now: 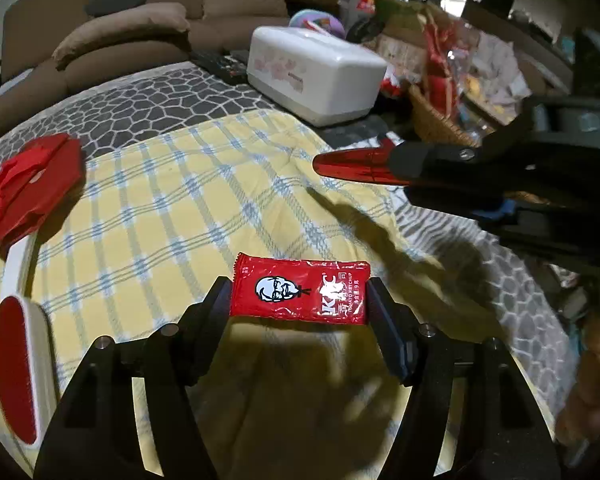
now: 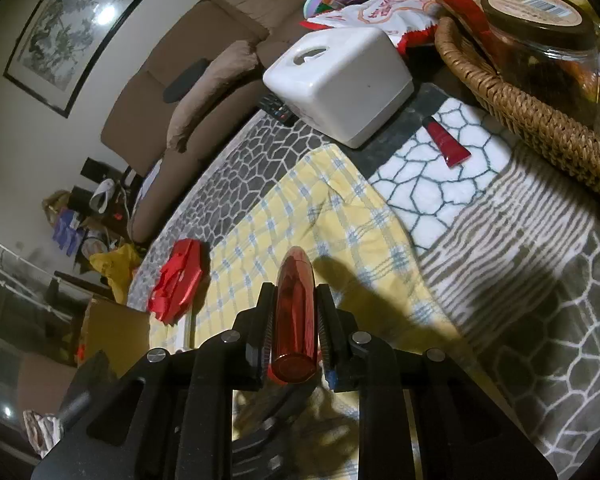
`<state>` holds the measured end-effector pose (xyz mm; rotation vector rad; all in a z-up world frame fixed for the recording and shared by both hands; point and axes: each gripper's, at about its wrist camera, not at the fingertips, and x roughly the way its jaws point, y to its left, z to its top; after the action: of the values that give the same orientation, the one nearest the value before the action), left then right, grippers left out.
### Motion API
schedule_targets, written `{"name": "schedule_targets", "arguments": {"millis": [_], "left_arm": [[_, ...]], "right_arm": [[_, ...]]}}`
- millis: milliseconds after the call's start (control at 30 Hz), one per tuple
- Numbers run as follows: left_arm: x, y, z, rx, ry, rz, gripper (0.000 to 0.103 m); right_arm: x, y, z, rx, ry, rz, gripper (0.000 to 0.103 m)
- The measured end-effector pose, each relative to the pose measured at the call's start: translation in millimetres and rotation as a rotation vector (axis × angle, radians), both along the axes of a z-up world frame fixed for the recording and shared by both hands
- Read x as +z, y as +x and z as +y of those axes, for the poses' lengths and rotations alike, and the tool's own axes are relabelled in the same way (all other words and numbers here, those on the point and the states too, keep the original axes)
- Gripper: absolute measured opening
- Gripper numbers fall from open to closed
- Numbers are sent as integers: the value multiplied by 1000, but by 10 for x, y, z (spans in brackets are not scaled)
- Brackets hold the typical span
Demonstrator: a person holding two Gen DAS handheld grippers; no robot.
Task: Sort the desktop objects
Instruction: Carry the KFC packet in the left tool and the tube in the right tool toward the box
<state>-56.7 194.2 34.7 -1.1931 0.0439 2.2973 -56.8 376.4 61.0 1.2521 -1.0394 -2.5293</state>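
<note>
Red items dominate the work area. The left hand-held gripper point(image 1: 300, 300) is clenched on a ketchup packet point(image 1: 300, 293), held by its short ends between the two fingers, above the yellow checked cloth point(image 1: 172, 216). The right hand-held gripper point(image 2: 296, 320) is clenched on a red glossy tube point(image 2: 295, 320), gripped along its length with the tapered end pointing forward; it also hangs over the cloth and does not touch it.

Items not yet handled, judged from their positions:
- a red gift box point(image 1: 28, 188) with a ribbon, at the cloth's far left edge;
- a lint brush point(image 1: 18, 364) with a red pad, lying near the left edge of the cloth;
- a small red squeeze tube point(image 2: 446, 142) on the counter point(image 2: 540, 300), between the white tissue box point(image 2: 340, 80) and the wicker basket point(image 2: 540, 120).

Progress assessment: the sort appears mid-course. Two items are in transit, at least three remain loose, and no destination for them can be identified in either view.
</note>
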Motion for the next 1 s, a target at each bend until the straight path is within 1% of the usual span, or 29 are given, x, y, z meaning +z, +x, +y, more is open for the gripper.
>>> {"name": "schedule_targets", "arguments": {"millis": [133,267,500,567,633,767,867,1000], "left_arm": [[61,93,-171,-2,53,-16,64],[130,144,-318,11,71,-19,64],[420,203,-631,41,58,22,64],[528,229,-761,53,60,34,65],[638,260,-895,66,58,47,64],[868,336,-1196,98,51,85,65],[1014,385,-1476,133,55,106,65],[1180,446,-1870,187,56,124,65]], "right_arm": [[34,13,-25,2,3,6,20],[63,17,-78,10,-1,10,20],[176,-14,-333,58,-2,25,20],[203,-14,-413,72,-19,30,20],[257,-16,-518,91,-51,44,20],[407,-22,-766,126,-71,69,20],[522,-30,-1020,161,-89,89,20],[663,-40,-1397,214,-146,118,20]]}}
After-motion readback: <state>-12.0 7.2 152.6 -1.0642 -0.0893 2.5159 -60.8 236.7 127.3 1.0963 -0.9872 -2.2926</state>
